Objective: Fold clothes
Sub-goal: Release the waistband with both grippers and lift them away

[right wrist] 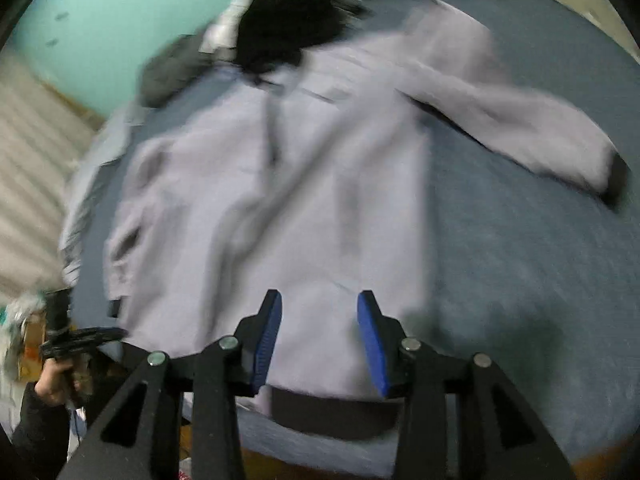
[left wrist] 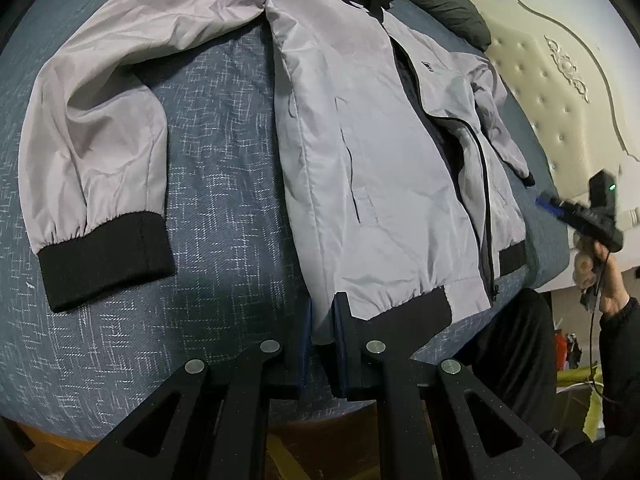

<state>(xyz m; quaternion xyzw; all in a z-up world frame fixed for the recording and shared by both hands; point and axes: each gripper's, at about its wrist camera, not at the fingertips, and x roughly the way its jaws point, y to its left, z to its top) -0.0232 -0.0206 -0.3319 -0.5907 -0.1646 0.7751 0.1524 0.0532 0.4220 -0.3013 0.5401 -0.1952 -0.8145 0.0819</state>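
A light grey jacket (left wrist: 360, 152) with black cuffs and a black hem band lies front up on the blue bed (left wrist: 224, 208). One sleeve (left wrist: 100, 140) stretches out to the left. My left gripper (left wrist: 322, 308) is shut on the jacket's bottom hem corner. The other hand-held gripper (left wrist: 580, 212) shows at the far right of the left wrist view, off the bed's edge. In the blurred right wrist view the jacket (right wrist: 280, 200) fills the middle, and my right gripper (right wrist: 318, 300) is open above its lower hem (right wrist: 332, 412), holding nothing.
A dark garment (left wrist: 440, 0) lies at the far end of the bed by the jacket's black hood (right wrist: 288, 28). A cream tufted headboard (left wrist: 560, 92) stands to the right. The wall (right wrist: 100, 20) is teal. The bed's front edge is close below both grippers.
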